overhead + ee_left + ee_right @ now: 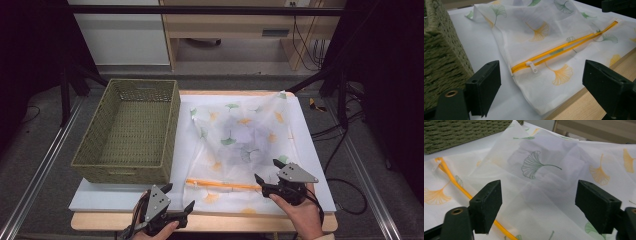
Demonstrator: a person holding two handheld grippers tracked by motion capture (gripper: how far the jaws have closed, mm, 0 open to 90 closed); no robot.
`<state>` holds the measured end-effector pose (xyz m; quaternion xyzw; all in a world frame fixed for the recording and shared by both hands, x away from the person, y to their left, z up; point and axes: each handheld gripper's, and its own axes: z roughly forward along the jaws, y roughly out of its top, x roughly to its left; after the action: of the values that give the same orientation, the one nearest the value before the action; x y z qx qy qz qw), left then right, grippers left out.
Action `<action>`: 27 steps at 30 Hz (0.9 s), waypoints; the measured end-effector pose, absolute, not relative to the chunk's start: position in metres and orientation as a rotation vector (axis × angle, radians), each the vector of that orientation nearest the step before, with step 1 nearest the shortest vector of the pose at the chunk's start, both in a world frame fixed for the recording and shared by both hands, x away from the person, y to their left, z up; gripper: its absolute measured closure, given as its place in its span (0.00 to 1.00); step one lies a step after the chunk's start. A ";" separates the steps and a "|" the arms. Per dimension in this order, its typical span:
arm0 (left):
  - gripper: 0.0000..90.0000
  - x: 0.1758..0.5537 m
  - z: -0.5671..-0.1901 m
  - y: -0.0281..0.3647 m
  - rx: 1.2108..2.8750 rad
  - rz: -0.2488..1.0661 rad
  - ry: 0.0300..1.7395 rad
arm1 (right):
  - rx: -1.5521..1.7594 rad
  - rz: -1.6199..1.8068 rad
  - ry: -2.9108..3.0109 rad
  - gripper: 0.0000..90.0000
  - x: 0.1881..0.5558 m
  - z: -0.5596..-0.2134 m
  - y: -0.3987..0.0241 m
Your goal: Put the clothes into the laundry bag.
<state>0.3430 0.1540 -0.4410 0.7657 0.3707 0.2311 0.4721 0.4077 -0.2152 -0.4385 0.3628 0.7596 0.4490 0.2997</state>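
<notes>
High view: the mesh laundry bag [240, 145] is lying on the white board [100, 197], right of centre in the frame, with the woven basket [127, 131] just beside it on the left. The orange zipper [222, 184] is running almost level across the lower part of the frame, so its long axis is lying left to right. The left gripper [176, 196] is hovering at the lower left, off the zipper's left end; the right gripper [268, 170] is hovering over the zipper's right end. Both are standing wide open and are holding nothing.

Left gripper view: the zipper [564, 47] is slanting from the centre of the frame to the upper right. The white slider pull [532, 67] is sitting at its near end, in the centre of the frame between the two spread jaws and ahead of them, not touching either. By this reading the left gripper is the nearer one to the pull.

Right gripper view: the jaws are standing apart over the bag's translucent mesh [541, 177], where a pale bundle is showing through. The zipper [461, 187] is passing at the lower left, behind the left-hand jaw.
</notes>
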 end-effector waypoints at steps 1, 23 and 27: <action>0.18 0.343 -0.441 0.154 1.883 0.564 0.904 | 0.952 1.198 2.019 0.29 0.407 -0.438 -0.213; 0.38 0.366 -0.461 0.145 1.915 0.594 1.019 | 0.830 1.237 2.176 0.48 0.398 -0.437 -0.185; 0.38 0.368 -0.461 0.143 1.916 0.566 1.016 | 0.822 1.258 2.185 0.48 0.396 -0.435 -0.182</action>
<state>0.3680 0.1428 -0.4613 0.7695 0.4083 0.2274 0.4352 0.3965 -0.1824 -0.4354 0.3007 0.7993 0.4604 0.2424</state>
